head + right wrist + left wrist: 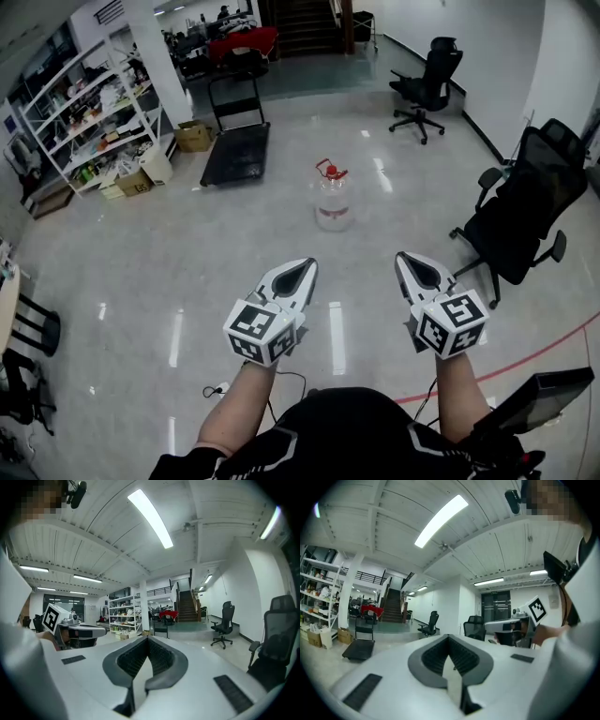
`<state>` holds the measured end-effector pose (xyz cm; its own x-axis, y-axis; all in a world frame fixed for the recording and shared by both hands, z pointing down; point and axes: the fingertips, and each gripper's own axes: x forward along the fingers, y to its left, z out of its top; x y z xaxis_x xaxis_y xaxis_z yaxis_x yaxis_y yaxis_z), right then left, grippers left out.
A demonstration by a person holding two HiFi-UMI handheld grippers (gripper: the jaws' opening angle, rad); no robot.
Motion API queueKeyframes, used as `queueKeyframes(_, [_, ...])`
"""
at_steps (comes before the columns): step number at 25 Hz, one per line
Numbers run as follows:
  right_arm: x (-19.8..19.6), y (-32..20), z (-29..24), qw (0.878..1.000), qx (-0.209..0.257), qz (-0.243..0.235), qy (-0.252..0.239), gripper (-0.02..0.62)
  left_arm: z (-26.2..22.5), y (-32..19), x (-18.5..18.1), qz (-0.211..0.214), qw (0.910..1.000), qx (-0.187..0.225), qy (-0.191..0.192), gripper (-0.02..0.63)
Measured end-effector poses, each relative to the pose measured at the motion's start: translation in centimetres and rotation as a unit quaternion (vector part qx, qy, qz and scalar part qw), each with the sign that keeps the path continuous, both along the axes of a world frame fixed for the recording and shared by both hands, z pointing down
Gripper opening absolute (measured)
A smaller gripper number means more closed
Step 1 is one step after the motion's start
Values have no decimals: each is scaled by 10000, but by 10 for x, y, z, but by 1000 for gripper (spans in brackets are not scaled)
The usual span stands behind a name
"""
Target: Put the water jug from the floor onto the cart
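Note:
A clear water jug [333,199] with a red cap and handle stands upright on the shiny floor, well ahead of both grippers. Beyond it to the left a flat black cart [236,150] with an upright push handle rests on the floor; the same cart [358,648] shows small in the left gripper view. My left gripper [302,272] is shut and empty, held out level at lower centre. Beside it my right gripper [412,265] is also shut with nothing in it. In each gripper view the jaws meet tip to tip, and the jug is hidden behind them.
A black office chair [517,216] stands close on the right, another office chair [427,86] farther back. White shelves [84,112] and cardboard boxes [192,137] line the left wall. A black stool [28,328] is at the left edge. Stairs [305,28] rise at the back.

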<state>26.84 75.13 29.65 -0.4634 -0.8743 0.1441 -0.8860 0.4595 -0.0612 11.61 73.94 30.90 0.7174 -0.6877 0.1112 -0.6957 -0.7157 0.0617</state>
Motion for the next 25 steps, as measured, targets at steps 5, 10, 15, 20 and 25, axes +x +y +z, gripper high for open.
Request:
queueKeyframes(5, [3, -6, -5, 9998, 175, 68, 12, 0, 8, 2, 7, 182, 9998, -60, -69, -9])
queueKeyframes(10, [2, -14, -2, 9999, 96, 84, 22, 0, 13, -10, -3, -25, 9999, -115, -80, -8])
queueKeyframes(15, [-7, -20, -4, 9999, 112, -5, 42, 0, 9, -15, -13, -47, 9999, -95, -47, -9])
queueKeyframes(20, [-6, -22, -2, 9994, 197, 200, 202, 0, 17, -15, -13, 48, 9999, -127, -59, -9])
queueKeyframes(25, [-22, -28, -2, 9992, 155, 180, 321, 0, 11, -17, -24, 113, 9999, -47, -50, -8])
